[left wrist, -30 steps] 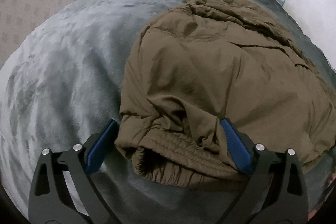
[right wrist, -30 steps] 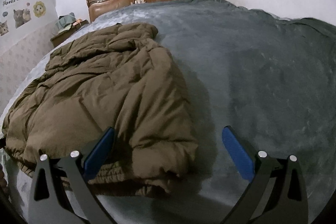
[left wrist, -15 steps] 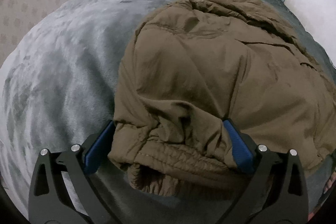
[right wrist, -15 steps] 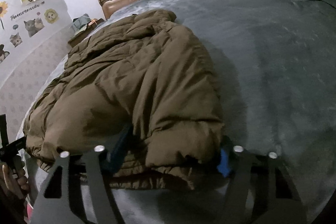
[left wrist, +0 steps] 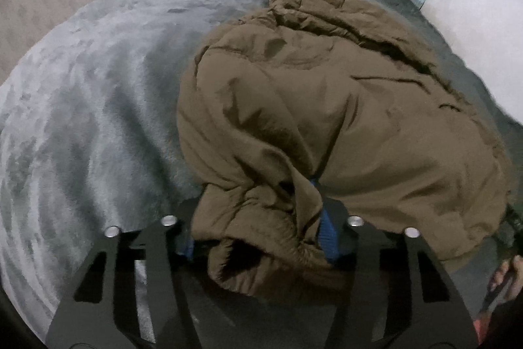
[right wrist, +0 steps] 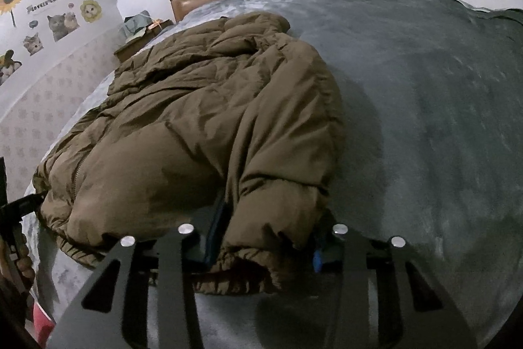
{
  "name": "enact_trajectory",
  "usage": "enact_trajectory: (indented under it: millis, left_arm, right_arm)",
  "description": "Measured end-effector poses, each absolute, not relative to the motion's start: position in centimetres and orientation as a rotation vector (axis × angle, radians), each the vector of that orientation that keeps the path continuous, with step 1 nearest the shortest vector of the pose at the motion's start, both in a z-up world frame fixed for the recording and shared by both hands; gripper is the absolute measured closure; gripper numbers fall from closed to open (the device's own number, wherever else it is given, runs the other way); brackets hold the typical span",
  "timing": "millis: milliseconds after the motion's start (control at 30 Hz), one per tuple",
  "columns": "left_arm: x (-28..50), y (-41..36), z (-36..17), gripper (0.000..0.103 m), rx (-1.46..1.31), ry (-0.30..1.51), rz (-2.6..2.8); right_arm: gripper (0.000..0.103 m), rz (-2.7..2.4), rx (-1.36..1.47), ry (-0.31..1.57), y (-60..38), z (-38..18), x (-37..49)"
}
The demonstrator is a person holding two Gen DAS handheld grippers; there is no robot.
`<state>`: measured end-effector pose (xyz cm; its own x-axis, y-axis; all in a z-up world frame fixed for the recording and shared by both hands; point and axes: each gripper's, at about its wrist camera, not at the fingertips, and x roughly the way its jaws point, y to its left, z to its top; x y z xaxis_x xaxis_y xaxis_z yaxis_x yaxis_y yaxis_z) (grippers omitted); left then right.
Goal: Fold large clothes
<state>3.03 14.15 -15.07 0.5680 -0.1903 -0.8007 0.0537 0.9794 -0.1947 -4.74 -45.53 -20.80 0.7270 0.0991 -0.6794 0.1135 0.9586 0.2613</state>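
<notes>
Grey blanket covers the bed, brown puffer jacket spread across it. My left gripper has just been closing and pinches the near hem corner; my right gripper, likewise closing, clamps the other corner.

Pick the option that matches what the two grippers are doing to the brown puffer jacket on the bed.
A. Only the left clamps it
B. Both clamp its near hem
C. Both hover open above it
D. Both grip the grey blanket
B: the left gripper and the right gripper have each just closed, blue pads pressing bunched hem of the brown puffer jacket.
</notes>
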Motion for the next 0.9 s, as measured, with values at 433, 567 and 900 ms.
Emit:
enact_trajectory:
  millis: [433,567,900]
  left_arm:
    - [3.7,12.8,-11.3,0.076,-0.124,0.896,-0.235]
    - [4.2,12.3,-10.2,0.076,-0.137,0.874,-0.253]
    - [4.8,11.8,-9.1,0.076,-0.138,0.85,-0.281]
  right_arm:
    - [0.073,0.018,0.303,0.718,-45.8,-19.2,-4.7]
    - [0.073,0.017,0.28,0.697,-45.7,-17.9,-4.8]
    - [0.073,0.028,0.249,0.713,-46.5,-16.6,-5.3]
